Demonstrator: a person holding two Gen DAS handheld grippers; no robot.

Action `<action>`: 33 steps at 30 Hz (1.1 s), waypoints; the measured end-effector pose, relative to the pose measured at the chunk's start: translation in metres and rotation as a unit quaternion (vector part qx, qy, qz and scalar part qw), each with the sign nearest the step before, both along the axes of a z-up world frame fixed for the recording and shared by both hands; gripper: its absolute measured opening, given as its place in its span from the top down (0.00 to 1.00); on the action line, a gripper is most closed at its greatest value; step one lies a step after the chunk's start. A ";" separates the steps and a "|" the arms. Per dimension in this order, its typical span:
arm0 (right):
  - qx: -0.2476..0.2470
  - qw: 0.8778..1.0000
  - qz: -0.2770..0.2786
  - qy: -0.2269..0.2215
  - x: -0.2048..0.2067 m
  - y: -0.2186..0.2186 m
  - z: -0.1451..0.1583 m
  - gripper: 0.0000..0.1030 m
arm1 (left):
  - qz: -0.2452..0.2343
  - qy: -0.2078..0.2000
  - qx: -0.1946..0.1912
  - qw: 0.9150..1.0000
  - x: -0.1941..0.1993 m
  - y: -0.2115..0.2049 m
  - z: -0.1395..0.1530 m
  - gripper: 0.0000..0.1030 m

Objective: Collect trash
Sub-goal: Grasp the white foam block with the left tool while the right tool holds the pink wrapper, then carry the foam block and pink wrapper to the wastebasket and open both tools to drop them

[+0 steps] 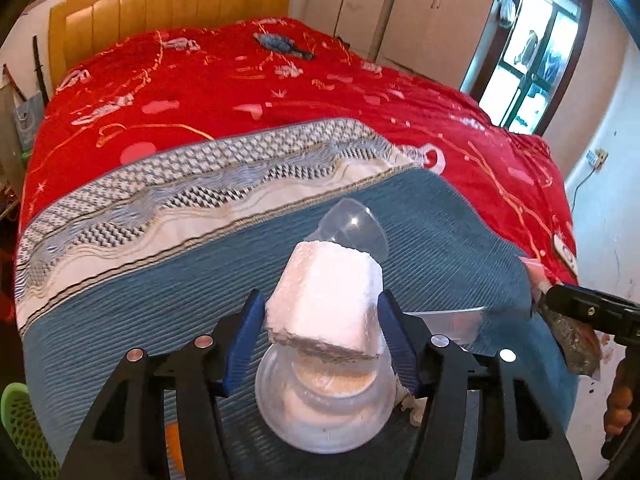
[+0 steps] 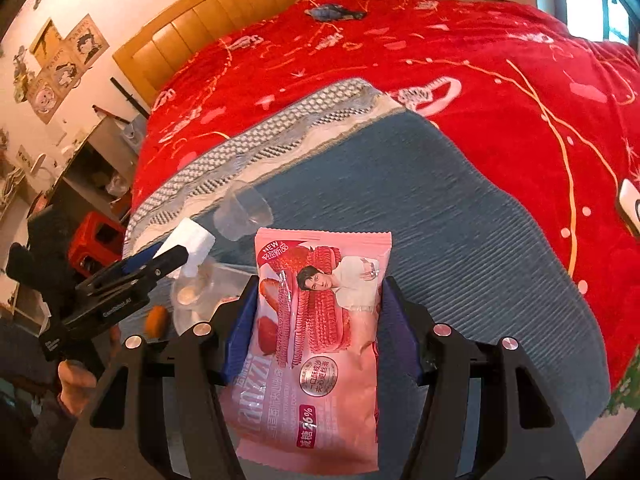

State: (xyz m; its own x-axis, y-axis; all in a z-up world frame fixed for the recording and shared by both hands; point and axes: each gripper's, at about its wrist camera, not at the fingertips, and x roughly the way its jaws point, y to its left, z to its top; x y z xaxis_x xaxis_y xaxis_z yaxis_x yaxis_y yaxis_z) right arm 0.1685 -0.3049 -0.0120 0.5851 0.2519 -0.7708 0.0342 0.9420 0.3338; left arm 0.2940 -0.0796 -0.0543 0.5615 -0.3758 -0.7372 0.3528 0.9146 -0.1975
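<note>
Your left gripper (image 1: 322, 330) has its fingers clamped on a rough white foam block (image 1: 326, 300), and your right gripper (image 2: 316, 330) grips a pink strawberry snack wrapper (image 2: 320, 344). Left to gather from the blue ribbed bed cover (image 1: 440, 240): a clear plastic cup (image 1: 354, 230) just beyond the left fingers and a round clear lid (image 1: 320, 404) beneath them

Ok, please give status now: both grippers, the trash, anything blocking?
Left gripper shut on white foam block. Right gripper shut on pink snack bag. Clear cups remain on blue mat. Nothing blocking.
</note>
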 end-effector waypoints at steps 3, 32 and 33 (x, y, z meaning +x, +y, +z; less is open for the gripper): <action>0.007 1.000 0.014 -0.011 -0.005 0.009 0.009 0.42 | 0.011 -0.017 -0.014 1.000 -0.014 0.013 0.017 0.45; 0.049 0.964 0.257 -0.042 -0.032 0.241 0.045 0.42 | 0.322 -0.032 -0.029 0.946 -0.199 0.317 0.019 0.45; 0.049 0.963 0.261 -0.042 -0.033 0.246 0.045 0.42 | 0.331 -0.027 -0.028 0.943 -0.201 0.324 0.015 0.45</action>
State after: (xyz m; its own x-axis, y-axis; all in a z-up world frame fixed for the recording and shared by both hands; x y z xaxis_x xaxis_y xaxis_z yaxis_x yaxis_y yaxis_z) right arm 0.1356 -0.0586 0.0325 0.4185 0.5970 -0.6844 -0.4660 0.7880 0.4023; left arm 0.0935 0.2447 -0.0397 0.7234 0.0326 -0.6897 -0.2798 0.9270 -0.2497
